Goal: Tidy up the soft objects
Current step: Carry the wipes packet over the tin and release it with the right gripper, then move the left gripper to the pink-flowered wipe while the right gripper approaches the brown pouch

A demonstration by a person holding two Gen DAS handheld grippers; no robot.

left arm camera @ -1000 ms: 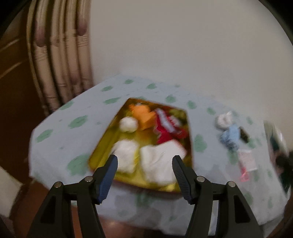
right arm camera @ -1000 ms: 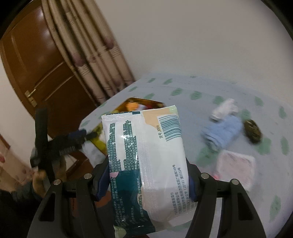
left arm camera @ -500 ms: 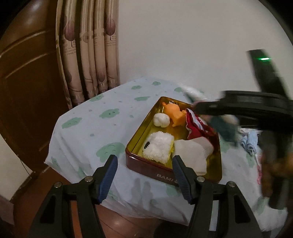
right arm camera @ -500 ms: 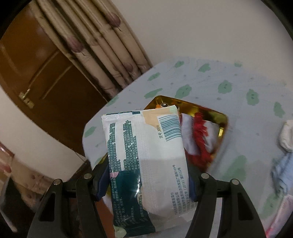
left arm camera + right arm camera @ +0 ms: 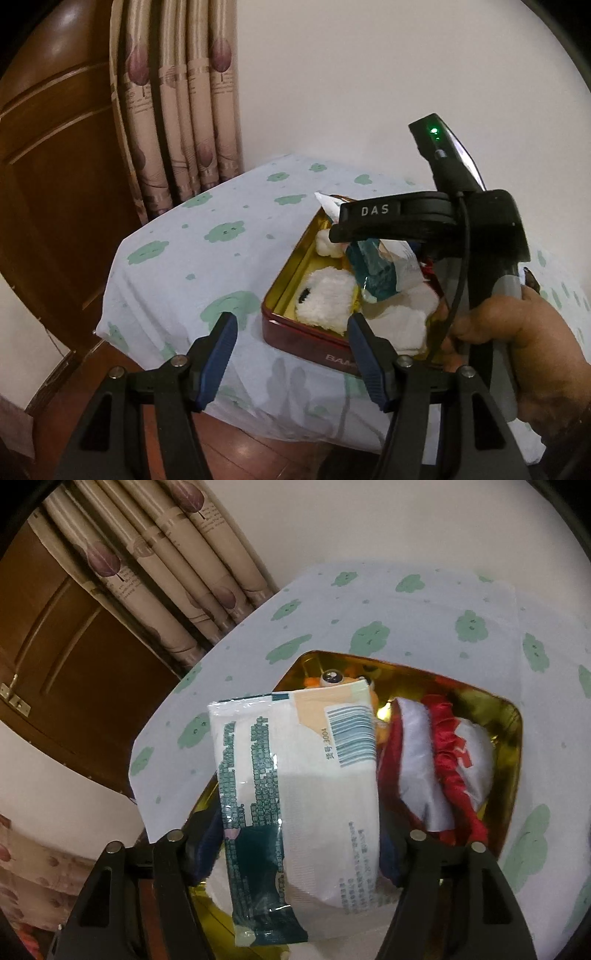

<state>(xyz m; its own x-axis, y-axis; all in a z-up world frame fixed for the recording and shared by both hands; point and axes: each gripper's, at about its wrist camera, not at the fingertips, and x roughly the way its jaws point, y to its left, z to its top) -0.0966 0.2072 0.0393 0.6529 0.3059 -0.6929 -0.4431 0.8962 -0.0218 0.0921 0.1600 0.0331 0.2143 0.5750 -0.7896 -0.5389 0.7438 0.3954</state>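
Your right gripper (image 5: pixel 301 853) sits at lower centre of its view, jaws opening with the tissue pack (image 5: pixel 295 797) between them, over the gold tin (image 5: pixel 513 738) holding a red-and-white pouch (image 5: pixel 443 760). Your left gripper (image 5: pixel 290 354), jaws apart and empty, hovers at the tin's near edge.

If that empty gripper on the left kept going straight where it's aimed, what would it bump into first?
Probably the near red wall of the tin or the fluffy white toy just inside it. The left gripper is open, holds nothing, and points down at that corner. Depth is hard to judge through this lens.
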